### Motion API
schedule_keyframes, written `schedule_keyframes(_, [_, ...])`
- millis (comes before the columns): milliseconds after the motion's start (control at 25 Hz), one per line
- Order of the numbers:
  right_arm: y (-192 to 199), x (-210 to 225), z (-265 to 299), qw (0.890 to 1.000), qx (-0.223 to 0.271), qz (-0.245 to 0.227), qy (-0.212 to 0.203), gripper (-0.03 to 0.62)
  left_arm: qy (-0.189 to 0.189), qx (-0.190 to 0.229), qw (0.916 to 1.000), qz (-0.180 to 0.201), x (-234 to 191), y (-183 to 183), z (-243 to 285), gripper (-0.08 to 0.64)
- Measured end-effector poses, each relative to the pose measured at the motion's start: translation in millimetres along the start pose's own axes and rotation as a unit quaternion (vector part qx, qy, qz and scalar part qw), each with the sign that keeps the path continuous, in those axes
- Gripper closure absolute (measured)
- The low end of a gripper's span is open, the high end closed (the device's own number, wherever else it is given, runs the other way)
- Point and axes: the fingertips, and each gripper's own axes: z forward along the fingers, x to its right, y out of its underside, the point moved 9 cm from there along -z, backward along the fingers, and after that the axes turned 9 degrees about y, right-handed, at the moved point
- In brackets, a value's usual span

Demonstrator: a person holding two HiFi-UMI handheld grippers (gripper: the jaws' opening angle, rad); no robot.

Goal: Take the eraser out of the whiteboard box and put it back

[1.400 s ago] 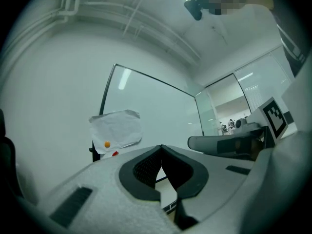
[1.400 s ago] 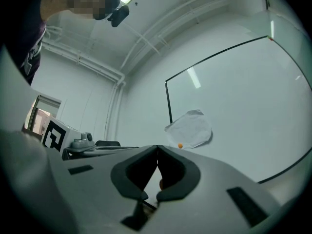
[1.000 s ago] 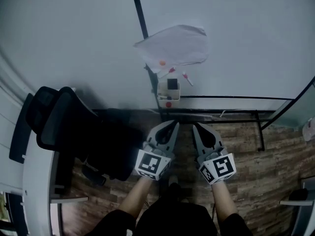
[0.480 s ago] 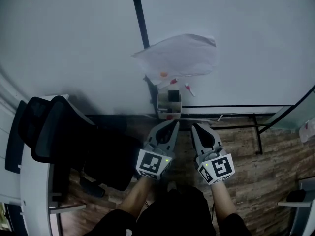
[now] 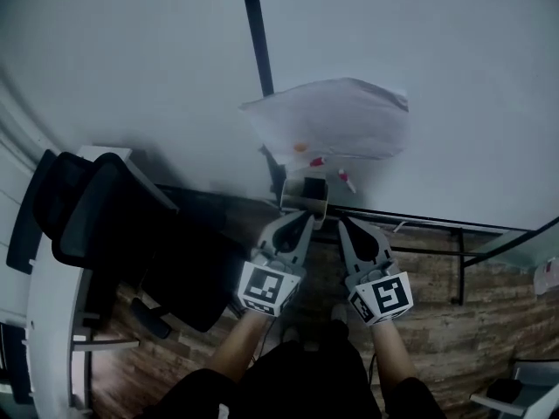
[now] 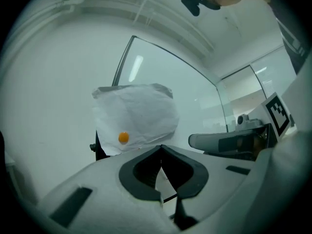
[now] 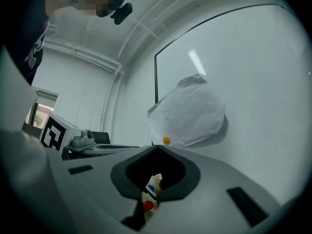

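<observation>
Left tongs point(image 5: 306, 219) and right tongs point(image 5: 343, 224) are both pinched together and empty, side by side at lower centre of the head view, tips just below the whiteboard box point(image 5: 295, 204) at the foot of the whiteboard point(image 5: 454, 68). The dark eraser point(image 5: 313, 188) sits inside the box, under a crumpled paper sheet point(image 5: 336, 120)

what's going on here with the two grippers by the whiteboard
A person holds a gripper in each hand, both pointed at the small whiteboard box fixed low on the whiteboard. The left gripper and right gripper are both shut and empty, with their tips close to the box. Nothing has been taken out yet. A crumpled sheet of paper hangs above the box under an orange magnet.
</observation>
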Motion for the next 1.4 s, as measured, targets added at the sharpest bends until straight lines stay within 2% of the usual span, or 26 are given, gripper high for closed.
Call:
schedule_keyframes(480, [12.1,62.1,39.3,0.996,-0.01,0.036,-0.087,0.588,-0.102,-0.044,0.9938,-0.003,-2.5,19.9,47.6,0.555])
schedule_keyframes(640, [15.6,72.0,47.6,0.993,-0.012,0.045,-0.108,0.588,-0.122,-0.057,0.9909,0.0,-1.7,24.6,55.6,0.555])
schedule_keyframes(920, [23.1,69.3,58.6,0.993,-0.018,0.054,-0.104,0.588,-0.131,-0.066,0.9892,-0.006,-10.0,32.5,55.1,0.555])
schedule_keyframes(1240, [23.2,70.0,59.1,0.994,-0.017,0.066,-0.082,0.588,-0.169,-0.072,0.983,0.005,-19.8,34.6,57.3,0.553])
schedule_keyframes(1280, [23.3,70.6,58.9,0.994,-0.018,0.066,-0.08,0.588,-0.173,-0.075,0.9821,0.005,-20.7,35.9,59.5,0.525])
schedule_keyframes(1320, [23.7,71.7,58.6,0.995,-0.019,0.066,-0.078,0.588,-0.173,-0.08,0.9816,0.002,-21.6,38.1,63.1,0.46])
schedule_keyframes(1400, [25.0,74.9,58.2,0.995,-0.021,0.066,-0.073,0.588,-0.17,-0.096,0.9808,-0.006,-23.9,44.3,73.0,0.376])
